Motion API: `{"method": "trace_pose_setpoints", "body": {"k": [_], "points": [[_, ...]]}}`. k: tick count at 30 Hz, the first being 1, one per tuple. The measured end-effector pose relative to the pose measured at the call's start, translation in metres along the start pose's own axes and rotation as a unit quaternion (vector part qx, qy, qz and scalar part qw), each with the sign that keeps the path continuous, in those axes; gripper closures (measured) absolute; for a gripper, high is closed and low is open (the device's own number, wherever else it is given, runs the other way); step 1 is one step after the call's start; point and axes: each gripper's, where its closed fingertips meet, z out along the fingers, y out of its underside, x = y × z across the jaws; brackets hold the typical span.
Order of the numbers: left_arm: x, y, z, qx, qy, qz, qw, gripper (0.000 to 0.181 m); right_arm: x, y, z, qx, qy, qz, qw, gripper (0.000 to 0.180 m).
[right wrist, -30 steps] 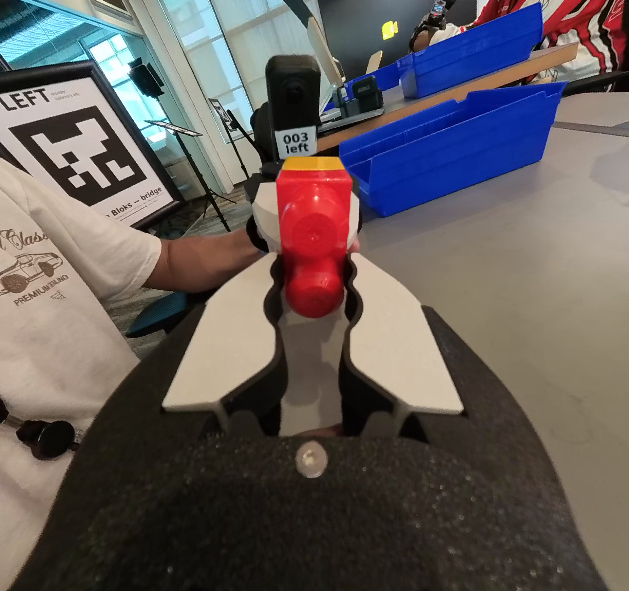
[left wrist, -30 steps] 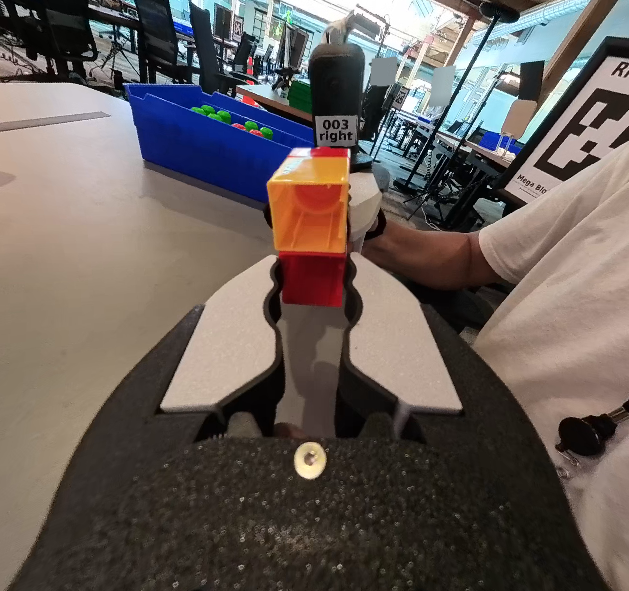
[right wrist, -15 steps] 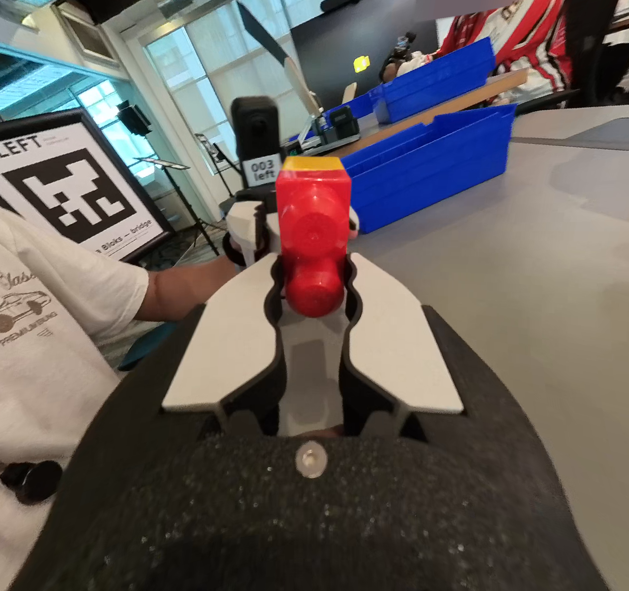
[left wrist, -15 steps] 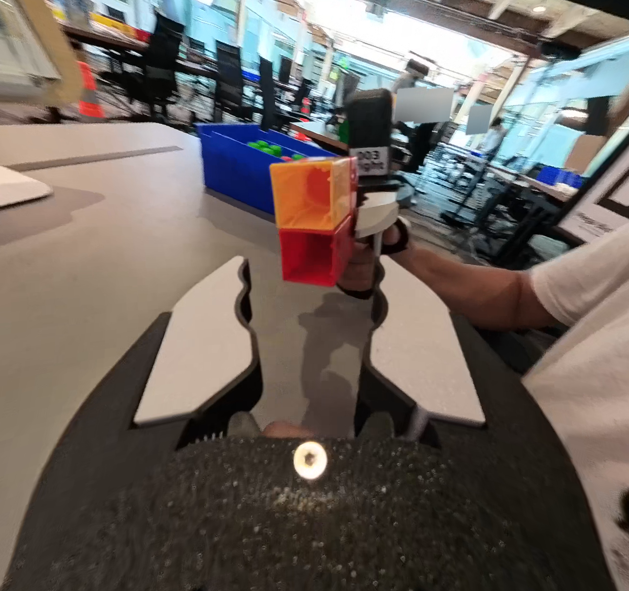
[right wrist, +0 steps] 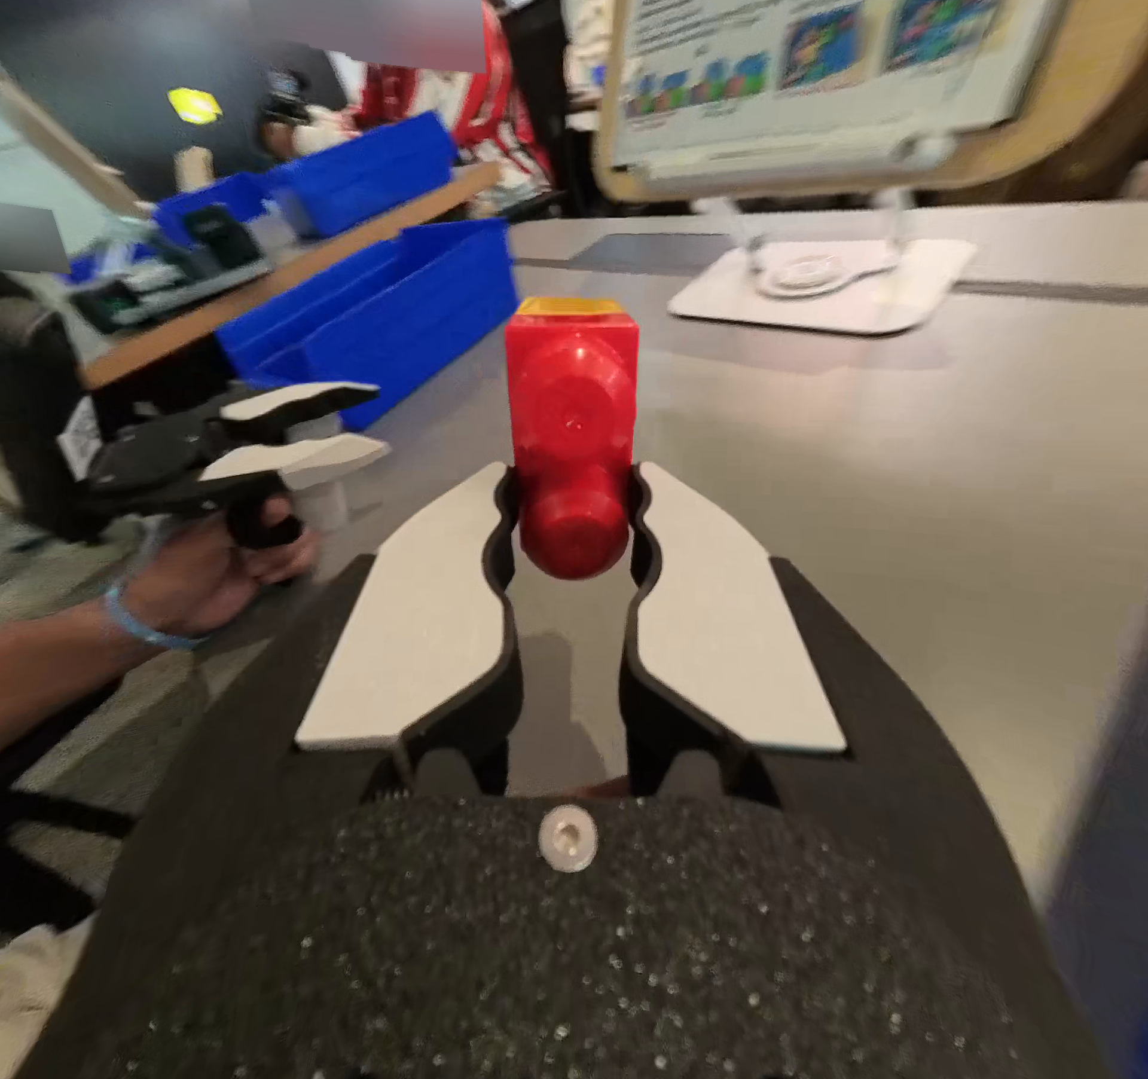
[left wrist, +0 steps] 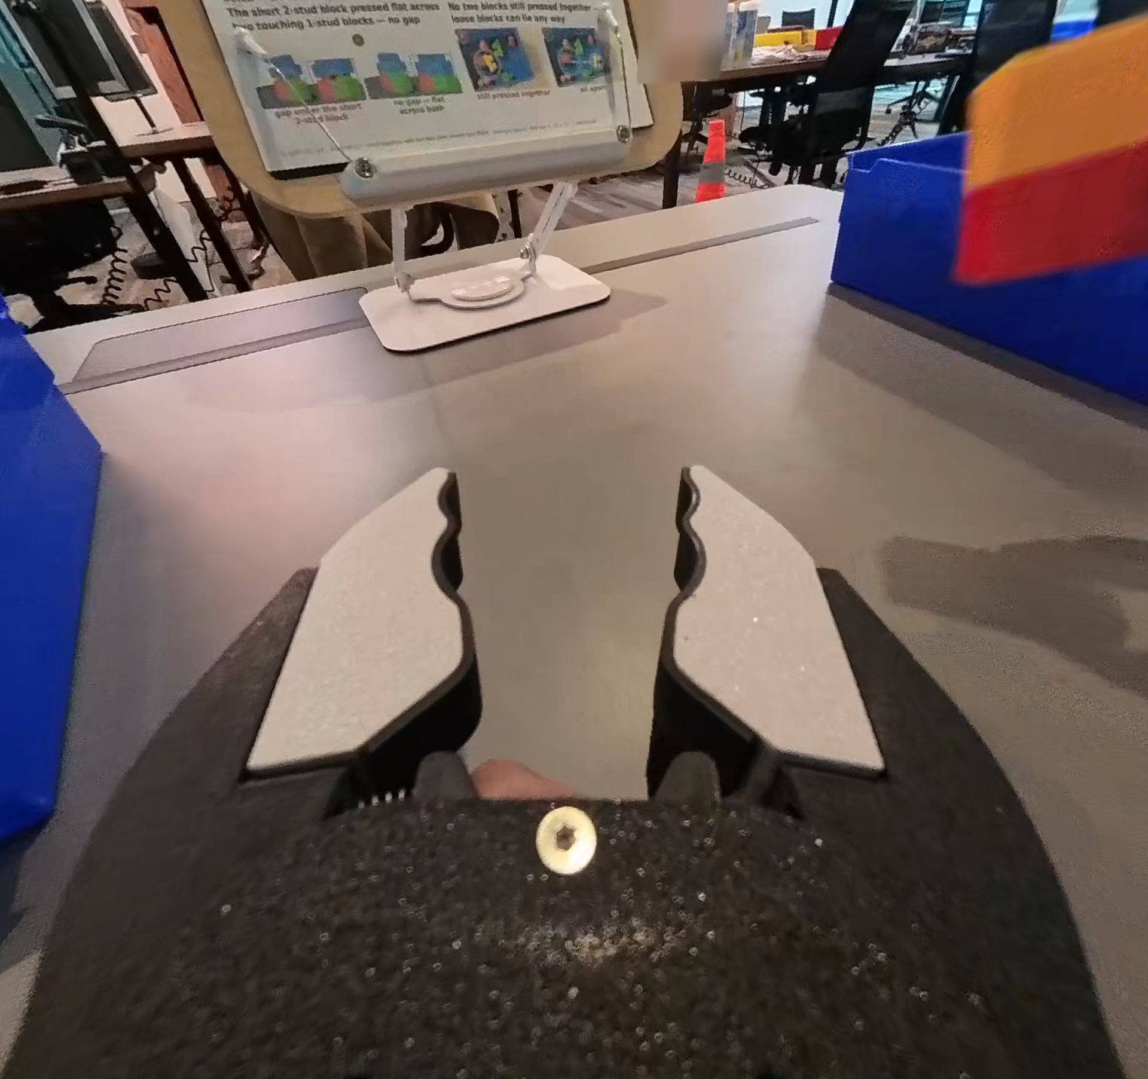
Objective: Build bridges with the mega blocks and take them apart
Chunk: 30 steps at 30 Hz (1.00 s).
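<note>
Across the grey tabletop point(left wrist: 559, 428), a blue bin point(left wrist: 994, 304) sits along the right edge and another blue bin point(left wrist: 37, 583) along the left edge. A white instruction board on a stand point(left wrist: 484, 297) rises at the far edge, between them. Nothing lies on the middle of the tabletop.

Smaller than these, the left gripper point(left wrist: 568, 527) hangs over the near middle with its jaws spread wide and nothing between them; from the right wrist view it shows off to the left, in a hand point(right wrist: 205, 577). The right gripper point(right wrist: 571, 490) is clamped on the rounded stud of a red block point(right wrist: 571, 403), held up above the tabletop. An orange block point(right wrist: 568, 306) is pressed against the red one's far side, seen as only a thin edge. From the left wrist view the same joined pair floats blurred at the upper right, in front of the right-hand bin.

By my reckoning, the step in hand is pulling these two apart. To do it well, the empty gripper should close squarely on the orange block's flat sides, clear of the seam. It should then tip the block off at an angle while the right grip holds firm. A straight tug risks the stud slipping out of the right gripper's curved fingers point(right wrist: 702, 614).
</note>
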Motion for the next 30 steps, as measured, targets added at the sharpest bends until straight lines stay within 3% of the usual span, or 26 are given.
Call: {"method": "trace_pose_setpoints", "body": {"k": [3,6,11,13,16,20,30], "points": [[-0.001,0.002,0.001,-0.008,0.009,-0.015,1.0,0.111,0.059,-0.043,-0.062,-0.051,0.124,-0.02,0.991,0.146],[-0.002,0.005,0.003,-0.016,0.016,-0.028,0.999,0.111,0.128,-0.065,-0.133,-0.163,0.235,-0.013,0.958,0.146],[0.0,0.01,0.008,-0.036,0.024,-0.03,0.999,0.104,0.205,-0.021,-0.211,-0.401,0.325,0.06,0.854,0.146],[0.001,0.01,0.009,-0.036,0.02,-0.02,0.999,0.103,0.207,0.001,-0.211,-0.442,0.306,0.11,0.836,0.145],[0.003,0.009,0.009,-0.034,0.019,-0.008,0.999,0.104,0.224,0.021,-0.214,-0.493,0.336,0.112,0.795,0.146],[0.005,0.01,0.009,-0.036,0.03,-0.012,0.999,0.11,0.239,0.043,-0.207,-0.507,0.342,0.154,0.776,0.146],[0.005,0.012,0.008,-0.043,0.048,-0.031,0.997,0.113,0.254,0.068,-0.196,-0.485,0.351,0.196,0.776,0.145]]}}
